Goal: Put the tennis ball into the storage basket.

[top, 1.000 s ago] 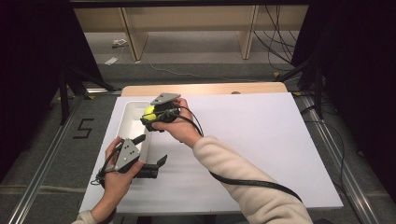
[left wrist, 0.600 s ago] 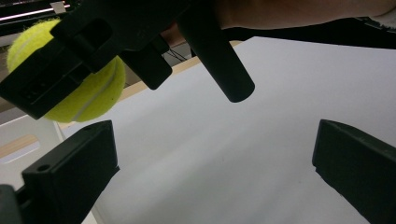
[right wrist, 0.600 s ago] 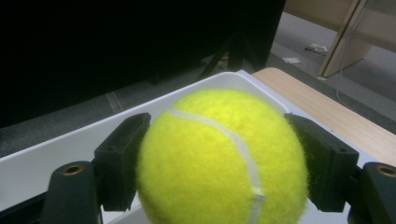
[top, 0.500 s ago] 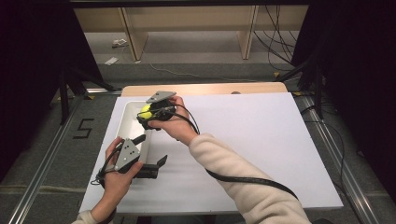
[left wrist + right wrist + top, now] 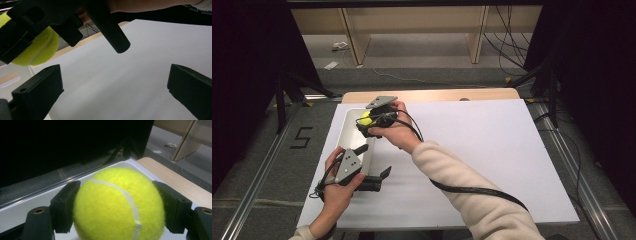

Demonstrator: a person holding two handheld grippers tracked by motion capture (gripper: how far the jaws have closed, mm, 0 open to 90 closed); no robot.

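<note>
The tennis ball (image 5: 119,205) sits clamped between the two black fingers of the right gripper (image 5: 371,121), one pad pressed to each flank, its white seam curving across the front. It hangs above the far end of the white tray (image 5: 353,131), which lies along the left edge of the white desk (image 5: 492,150).

Compared with a second ago, the right hand (image 5: 392,131) has carried the ball a little further toward the tray's far corner; the shift is small, and the grip has not loosened. I judge that the carry is nearly over and the next step would be to lower the ball and let go of it in the tray.

The left gripper (image 5: 364,172) rests low at the near end of the tray, held in the left hand (image 5: 334,187), in the same place as before. Its fingers stand wide apart with nothing between them, just bare desk beyond.

By my count: one tennis ball, one tray, two grippers, two fingers on each. A black cable (image 5: 472,190) trails from the right gripper under the cream sleeve (image 5: 472,200).
</note>
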